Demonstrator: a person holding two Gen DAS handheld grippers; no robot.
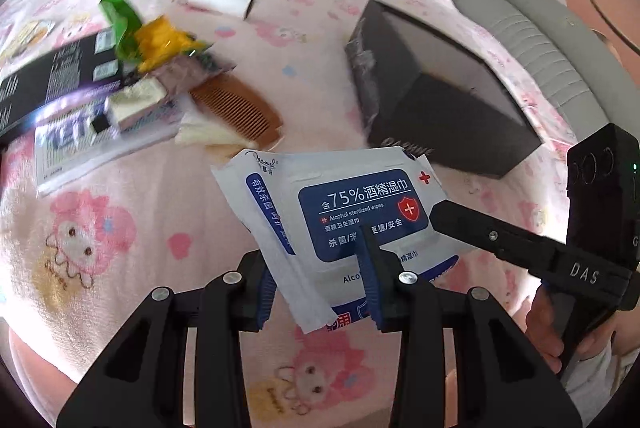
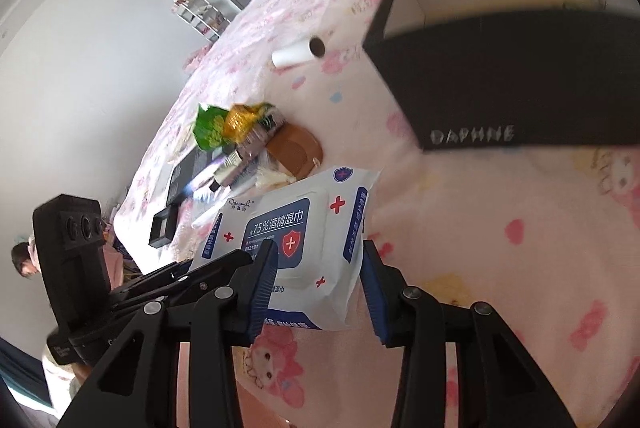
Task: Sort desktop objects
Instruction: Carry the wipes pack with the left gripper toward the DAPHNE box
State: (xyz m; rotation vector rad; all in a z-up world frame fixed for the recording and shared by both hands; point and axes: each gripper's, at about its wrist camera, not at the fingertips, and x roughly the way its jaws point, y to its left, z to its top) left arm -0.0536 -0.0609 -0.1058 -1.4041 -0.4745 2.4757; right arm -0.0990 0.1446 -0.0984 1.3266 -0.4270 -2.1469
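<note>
Both claws are on one soft pack of alcohol wipes (image 1: 352,212), lifted clear of the pink fleece blanket (image 1: 100,268) that covers the counter. The left claw (image 1: 320,288) pinches the near end of the pack between its ribbed blue pads. The right claw (image 2: 320,292) has the pack's other end between its jaws, but only its left pad clearly touches the film, and a gap shows at the right pad, so I cannot tell whether it is truly gripping. Two holds probably suit a floppy, slick plastic pouch that would sag or twist from one end. Just beyond, to the right, stands an open black cardboard box (image 1: 440,84), rigid and square-edged with a pale lining, probably the destination. Farther left lies a loose heap: crinkly green and yellow wrappers (image 1: 156,36), a brown toothed comb (image 1: 240,108), and a white paper roll (image 1: 220,0) set apart.
</note>
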